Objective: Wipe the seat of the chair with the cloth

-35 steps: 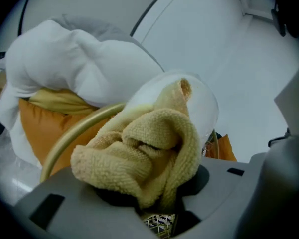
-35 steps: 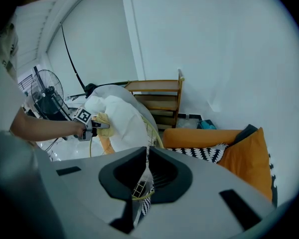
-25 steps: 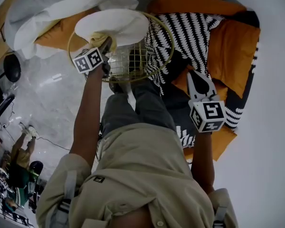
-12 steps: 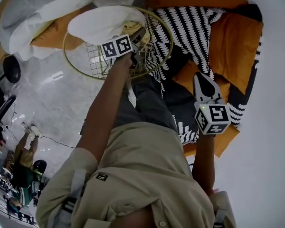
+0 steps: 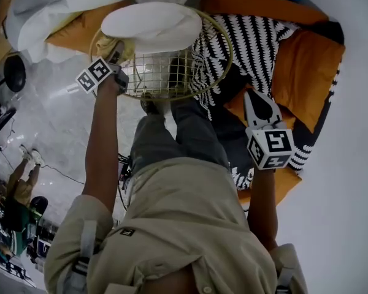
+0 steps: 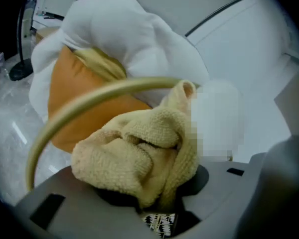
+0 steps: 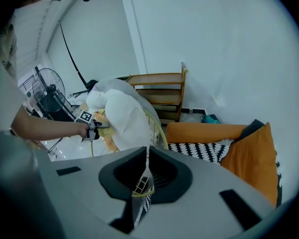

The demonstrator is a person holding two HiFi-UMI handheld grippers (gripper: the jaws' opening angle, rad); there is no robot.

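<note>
Between the jaws of the left gripper [image 6: 157,205] sits a bunched cloth [image 6: 139,151]. The jaws are clamped on its lower folds. The cloth is pale yellow terry with a looped, fluffy surface, crumpled into thick rolls, with one corner sticking up. It rests against the thin gold rim [image 6: 89,101] of the chair, which curves across the left gripper view just behind it.

From the head view, the left gripper [image 5: 115,54] is held out on a straight arm at the left edge of the chair, and the cloth [image 5: 125,46] shows as a small yellow patch at the rim. The chair is round, a gold hoop [image 5: 224,59] around a seat of gold wire mesh [image 5: 165,75]. A plump white cushion [image 5: 152,24] lies over the far part of the seat, right next to the cloth. Grey glossy floor [image 5: 61,115] lies under and to the left of the chair.

The right gripper [image 5: 257,103] hangs well apart from the chair, to its right. Its jaws are closed together with nothing between them, as the right gripper view [image 7: 142,183] shows. Below it lies a black-and-white patterned cushion [image 5: 257,41], with orange cushions [image 5: 303,66] beside that. The right gripper view also takes in a wooden shelf [image 7: 162,93] against a white wall and a standing fan [image 7: 50,101].
</note>
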